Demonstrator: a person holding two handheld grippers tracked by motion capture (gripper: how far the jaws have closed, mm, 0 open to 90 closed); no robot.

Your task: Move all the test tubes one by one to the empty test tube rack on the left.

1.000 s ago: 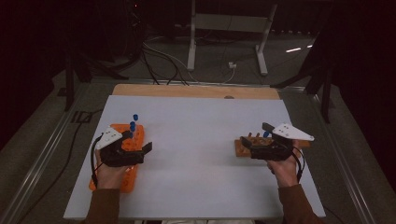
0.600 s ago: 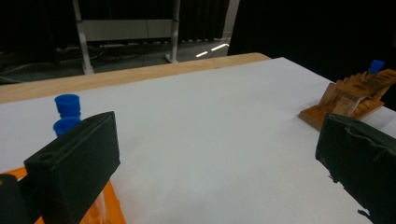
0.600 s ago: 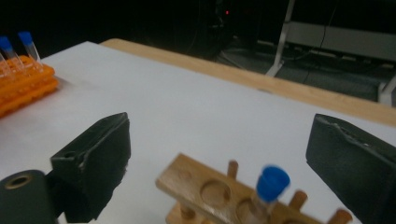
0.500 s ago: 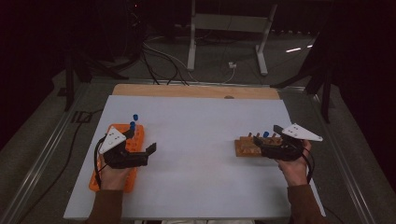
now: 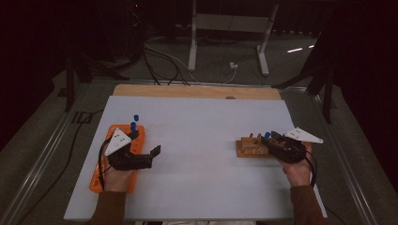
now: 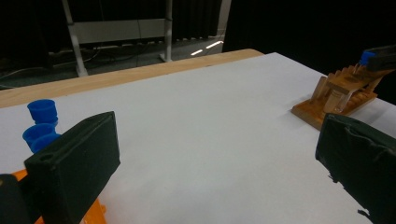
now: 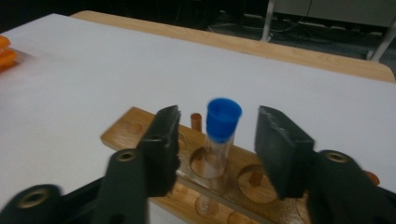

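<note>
Right gripper (image 7: 215, 140) has just been closing around the blue-capped tube (image 7: 219, 135) standing in the wooden rack (image 7: 140, 135) at the table's right — pads not yet touching. Left gripper (image 6: 210, 172) released, idle. Risk — an off-centre squeeze tips the tube or drags the rack.

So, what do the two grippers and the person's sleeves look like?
Both the left gripper and the right gripper are black, with two flat black jaws. Each carries a pale grey three-cornered plate on top and trails a thin black cable. The sleeves are brown.
</note>
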